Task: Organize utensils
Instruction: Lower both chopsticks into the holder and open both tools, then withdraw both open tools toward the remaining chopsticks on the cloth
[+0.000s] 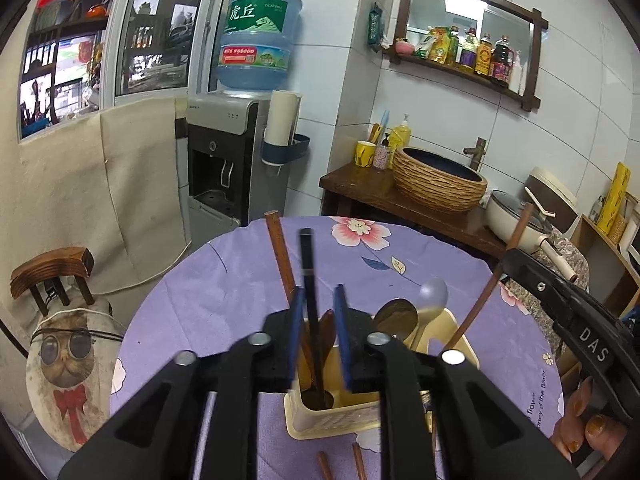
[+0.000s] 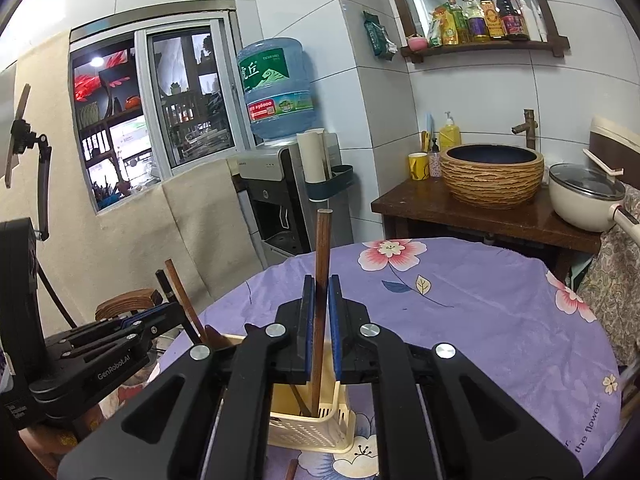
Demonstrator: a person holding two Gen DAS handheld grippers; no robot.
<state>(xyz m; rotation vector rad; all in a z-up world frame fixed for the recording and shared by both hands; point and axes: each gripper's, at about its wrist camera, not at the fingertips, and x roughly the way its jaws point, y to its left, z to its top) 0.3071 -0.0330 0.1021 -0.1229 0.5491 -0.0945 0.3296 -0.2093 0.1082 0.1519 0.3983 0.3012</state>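
Several utensils are already stood in the cream holder (image 1: 332,416). Both the left gripper (image 1: 318,328) and right gripper (image 2: 320,328) are slackened around chopsticks (no longer pinched); two sticks (image 1: 340,464) beside it are left.

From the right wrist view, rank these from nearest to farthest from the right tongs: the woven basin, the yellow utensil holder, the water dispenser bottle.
1. The yellow utensil holder, directly below the right tongs.
2. The woven basin, on the wooden stand to the right, past the table.
3. The water dispenser bottle, against the tiled wall, up and left.
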